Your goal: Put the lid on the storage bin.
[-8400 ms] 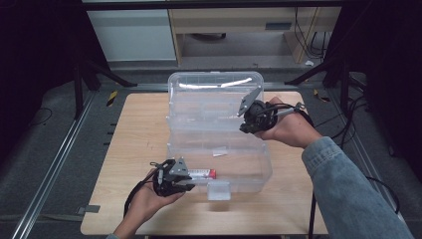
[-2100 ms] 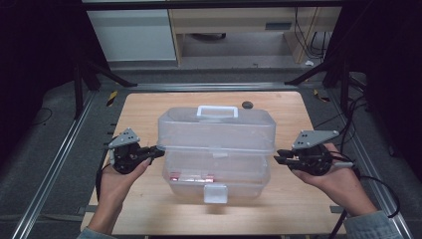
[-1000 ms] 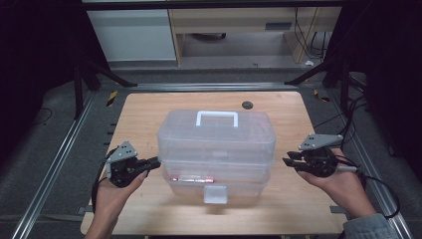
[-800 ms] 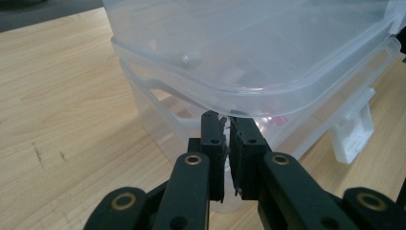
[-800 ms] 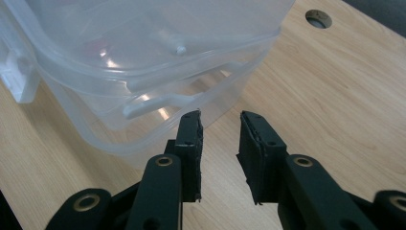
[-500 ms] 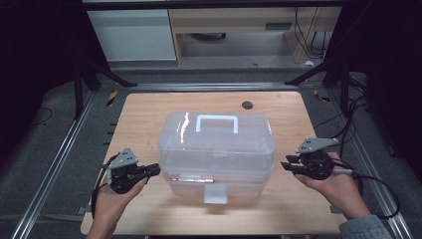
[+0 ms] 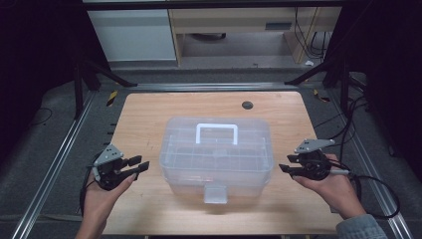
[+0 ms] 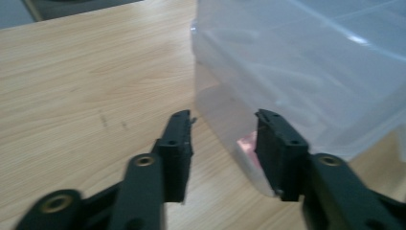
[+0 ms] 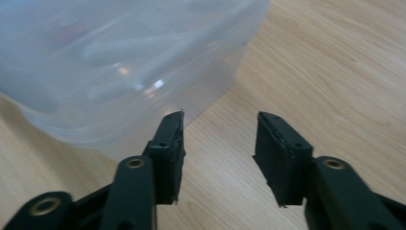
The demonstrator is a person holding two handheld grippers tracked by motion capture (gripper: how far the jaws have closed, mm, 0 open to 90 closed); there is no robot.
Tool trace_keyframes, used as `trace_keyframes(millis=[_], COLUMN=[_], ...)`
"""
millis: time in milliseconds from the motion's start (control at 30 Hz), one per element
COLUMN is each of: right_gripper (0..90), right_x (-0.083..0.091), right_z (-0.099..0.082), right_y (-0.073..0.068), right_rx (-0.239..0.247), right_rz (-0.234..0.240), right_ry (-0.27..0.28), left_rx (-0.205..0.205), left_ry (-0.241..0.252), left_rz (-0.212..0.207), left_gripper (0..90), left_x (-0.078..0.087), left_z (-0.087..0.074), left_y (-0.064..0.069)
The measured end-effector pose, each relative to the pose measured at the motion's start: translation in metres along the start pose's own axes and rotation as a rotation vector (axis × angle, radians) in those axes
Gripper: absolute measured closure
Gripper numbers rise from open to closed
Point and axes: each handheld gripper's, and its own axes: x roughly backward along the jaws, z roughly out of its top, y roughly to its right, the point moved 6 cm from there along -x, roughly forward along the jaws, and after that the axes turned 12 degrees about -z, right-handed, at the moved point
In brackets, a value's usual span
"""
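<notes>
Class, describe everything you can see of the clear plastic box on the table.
The clear plastic storage box sits closed, upright and level at the middle of the wooden table. Its lid carries a white handle lying flat, and a front latch hangs down. Divider compartments show through the lid. Neither gripper touches it.

The clear plastic storage box [image 7: 217, 158] sat mid-bench [image 7: 149, 114], its white handle [image 7: 216, 132] raised on the lid. Bare wood lay open on both flanks, where the left gripper [image 7: 138, 166] and right gripper [image 7: 286, 164] waited just beside its end walls.
</notes>
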Motion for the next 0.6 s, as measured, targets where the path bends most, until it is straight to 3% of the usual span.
trace_keyframes(millis=[233,433,600], right_gripper=[30.2,25.5,25.6], right_x=[-0.011,-0.023,-0.04], right_z=[-0.004,-0.011,-0.02], right_y=[0.016,0.028,0.038], right_rx=[-0.062,-0.124,-0.152], right_rz=[-0.132,-0.185,-0.192], right_ry=[-0.025,-0.043,-0.073], left_rx=[0.031,0.043,0.05], left_ry=[-0.077,-0.127,-0.162], left_rz=[0.073,0.102,0.102], left_gripper=[18.7,8.9,5.9], left_x=[-0.011,-0.023,-0.033], left_z=[-0.006,-0.01,-0.014], left_y=[-0.021,-0.037,-0.049])
